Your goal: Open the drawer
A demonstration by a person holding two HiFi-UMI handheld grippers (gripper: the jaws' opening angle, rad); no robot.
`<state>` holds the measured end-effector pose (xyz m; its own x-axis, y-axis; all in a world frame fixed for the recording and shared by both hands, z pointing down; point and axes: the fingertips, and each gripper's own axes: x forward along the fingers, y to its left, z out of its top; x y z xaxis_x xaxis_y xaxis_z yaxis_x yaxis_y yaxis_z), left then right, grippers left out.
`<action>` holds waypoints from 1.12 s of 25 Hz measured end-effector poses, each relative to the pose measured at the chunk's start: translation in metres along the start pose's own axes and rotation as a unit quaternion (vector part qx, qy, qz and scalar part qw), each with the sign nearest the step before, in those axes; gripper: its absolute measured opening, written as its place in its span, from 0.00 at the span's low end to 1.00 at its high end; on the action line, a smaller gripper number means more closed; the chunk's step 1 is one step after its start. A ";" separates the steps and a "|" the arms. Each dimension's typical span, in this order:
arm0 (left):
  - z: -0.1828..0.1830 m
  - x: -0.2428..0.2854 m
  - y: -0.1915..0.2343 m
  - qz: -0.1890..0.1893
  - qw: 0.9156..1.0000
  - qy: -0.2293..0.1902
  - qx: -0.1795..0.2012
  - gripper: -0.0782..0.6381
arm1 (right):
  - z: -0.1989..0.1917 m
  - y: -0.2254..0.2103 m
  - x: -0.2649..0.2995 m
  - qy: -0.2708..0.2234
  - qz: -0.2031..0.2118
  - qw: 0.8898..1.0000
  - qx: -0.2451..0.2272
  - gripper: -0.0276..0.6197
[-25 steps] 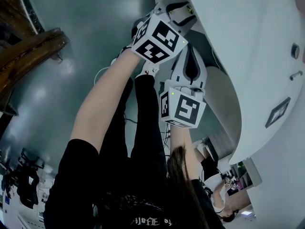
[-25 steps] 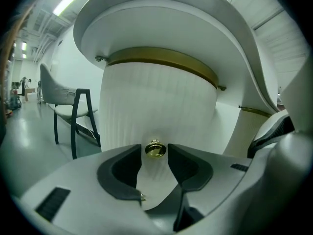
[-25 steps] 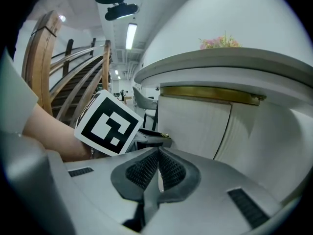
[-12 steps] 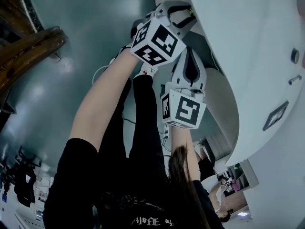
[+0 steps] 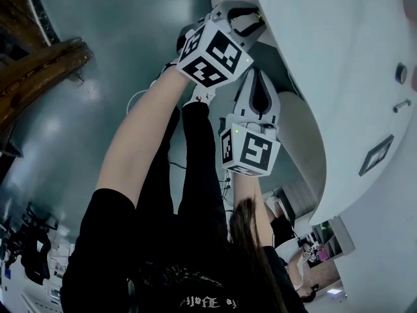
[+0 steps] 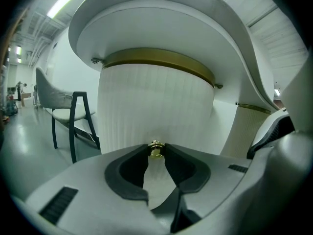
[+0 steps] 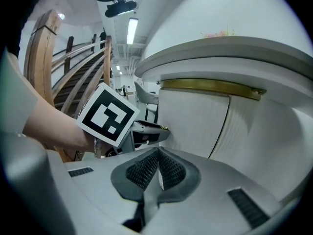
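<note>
Left gripper view: left gripper [image 6: 156, 154] closing on small brass knob [image 6: 156, 149], tips touching both its sides, only very ends of jaws engaged. Knob dead ahead at jaw tips, mounted on ribbed curved drawer front [image 6: 156, 106] just beyond. Right gripper [image 7: 157, 155] jaws together, empty, idle beside left one. Likely risks: shallow tip hold slipping off round knob under pull; skewed pull binding curved drawer.
</note>
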<state>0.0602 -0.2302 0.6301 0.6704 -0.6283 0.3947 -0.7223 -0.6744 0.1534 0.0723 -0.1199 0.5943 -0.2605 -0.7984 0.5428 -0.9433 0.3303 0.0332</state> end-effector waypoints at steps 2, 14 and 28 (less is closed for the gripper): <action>0.000 0.000 -0.001 0.002 1.000 0.003 -0.004 0.28 | 0.003 -0.002 -0.003 -0.001 -0.002 1.000 0.003 0.08; 0.003 -0.001 -0.002 0.016 1.000 0.021 0.000 0.27 | 0.022 -0.007 -0.013 -0.008 -0.003 1.000 0.001 0.08; 0.003 -0.003 -0.003 0.019 1.000 0.018 0.001 0.27 | 0.019 0.001 -0.016 -0.003 0.004 1.000 0.000 0.08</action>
<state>0.0611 -0.2277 0.6257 0.6354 -0.6397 0.4325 -0.7471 -0.6509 0.1348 0.0714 -0.1163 0.5696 -0.2697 -0.7987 0.5379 -0.9410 0.3372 0.0289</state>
